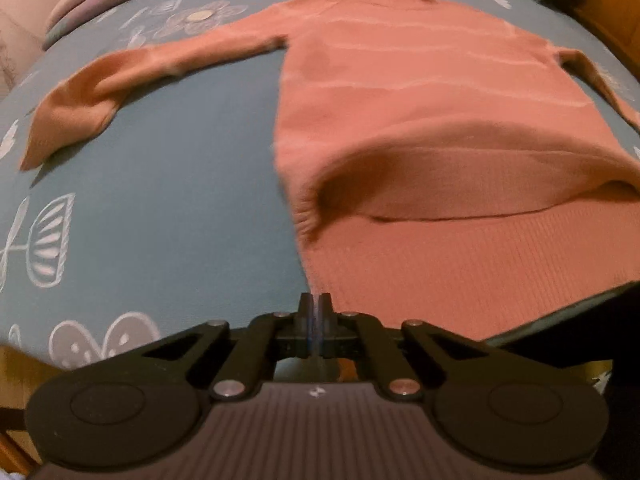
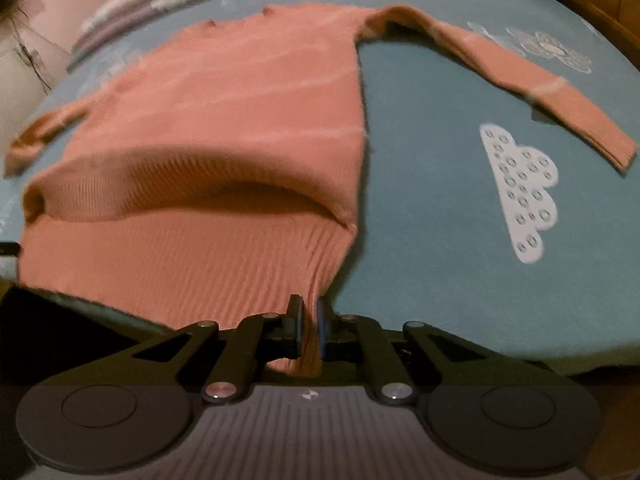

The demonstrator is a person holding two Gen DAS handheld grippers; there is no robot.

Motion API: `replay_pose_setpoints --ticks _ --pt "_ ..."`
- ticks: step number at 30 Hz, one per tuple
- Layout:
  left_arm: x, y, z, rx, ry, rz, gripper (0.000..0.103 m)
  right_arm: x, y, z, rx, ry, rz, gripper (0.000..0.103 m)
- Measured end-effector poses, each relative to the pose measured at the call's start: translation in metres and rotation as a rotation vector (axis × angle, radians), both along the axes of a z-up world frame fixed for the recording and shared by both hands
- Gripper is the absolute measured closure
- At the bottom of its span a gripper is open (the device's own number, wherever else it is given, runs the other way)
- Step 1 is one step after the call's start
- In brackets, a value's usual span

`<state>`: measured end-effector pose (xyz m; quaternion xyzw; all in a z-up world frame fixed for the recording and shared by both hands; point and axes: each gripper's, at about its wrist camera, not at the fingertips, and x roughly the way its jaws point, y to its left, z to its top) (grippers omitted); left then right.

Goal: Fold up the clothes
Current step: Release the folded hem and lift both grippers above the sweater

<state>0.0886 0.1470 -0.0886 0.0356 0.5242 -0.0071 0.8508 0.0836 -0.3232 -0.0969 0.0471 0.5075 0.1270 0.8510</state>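
The sweater [image 1: 400, 92] is soft, fuzzy orange knit cloth, ribbed along its hem, with faint paler stripes. The bed sheet [image 1: 180, 184] under it is smooth matt blue-grey cloth printed with white drawings. Both tongs [image 1: 316, 312] [image 2: 308, 316] are matt black plastic with shiny metal rivets and ridged grey housings.

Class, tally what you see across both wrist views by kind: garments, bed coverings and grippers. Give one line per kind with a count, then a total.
Sweaters: 1, the orange sweater, spread flat with both sleeves out.
Bedsheets: 1, the blue bedsheet with white drawings.
Grippers: 2, the left gripper and the right gripper, each shut on the sweater's hem.
Total: 4
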Motion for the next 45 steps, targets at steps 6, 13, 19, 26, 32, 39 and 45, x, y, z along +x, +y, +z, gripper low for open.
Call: replay_pose_setpoints --ticks 6,13,19,26,32,39,45 --pt "0.005 0.001 0.013 -0.058 -0.054 -0.032 0.088 0.005 -0.006 0.013 0.008 -0.041 -0.038 0.067" --pt "0.036 -0.016 0.018 -0.001 -0.15 -0.089 0.046 0.034 -0.017 0.025 0.051 -0.144 -0.123 0.044" --pt "0.07 0.011 0.032 -0.129 -0.276 -0.026 0.03 0.099 -0.04 0.01 0.195 -0.165 -0.136 0.037" --pt "0.161 0.057 -0.01 -0.375 -0.186 0.123 0.031 0.18 -0.061 -0.029 0.286 -0.126 -0.122 0.035" --pt "0.196 0.059 -0.036 -0.576 -0.139 0.088 0.023 0.202 -0.064 -0.045 0.526 -0.117 -0.025 0.049" --pt "0.186 0.025 -0.017 -0.369 -0.171 0.036 0.094 0.194 -0.049 -0.034 0.452 -0.151 -0.08 0.093" --pt "0.185 0.008 -0.014 -0.186 -0.155 0.035 0.092 0.182 -0.017 -0.006 0.141 -0.176 -0.06 0.094"
